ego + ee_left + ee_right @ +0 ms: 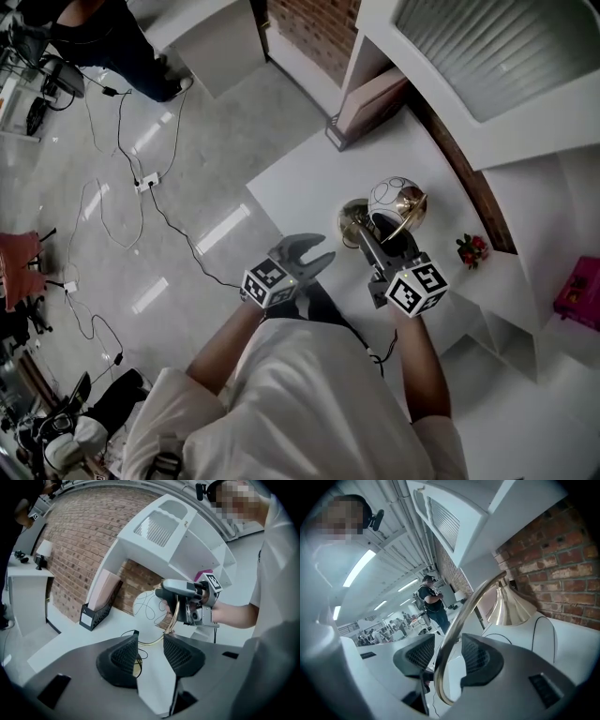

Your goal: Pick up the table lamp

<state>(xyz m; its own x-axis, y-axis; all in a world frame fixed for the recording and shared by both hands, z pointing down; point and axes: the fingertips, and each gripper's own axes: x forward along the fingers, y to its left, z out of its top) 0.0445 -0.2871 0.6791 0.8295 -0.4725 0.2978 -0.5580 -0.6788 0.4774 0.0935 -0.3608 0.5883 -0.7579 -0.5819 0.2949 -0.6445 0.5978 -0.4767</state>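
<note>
The right hand-held gripper (373, 236) (446, 651) has its jaws closed on the curved brass arm (474, 603) of the table lamp (394, 199), with the tube running up between the two black pads. Just past the jaws sit the lamp's brass cone (506, 605) and its white globe (147, 606), which is marked with thin black lines. The lamp stands over the white worktop (300, 187) near the brick wall (75, 541), with its round brass base (353, 217) just left of the globe. Whether the base touches the worktop cannot be told. The left hand-held gripper (309, 251) (150, 644) hangs beside the worktop's edge with its jaws about half open and nothing between them. A black file holder (96, 613) stands farther back on the worktop.
</note>
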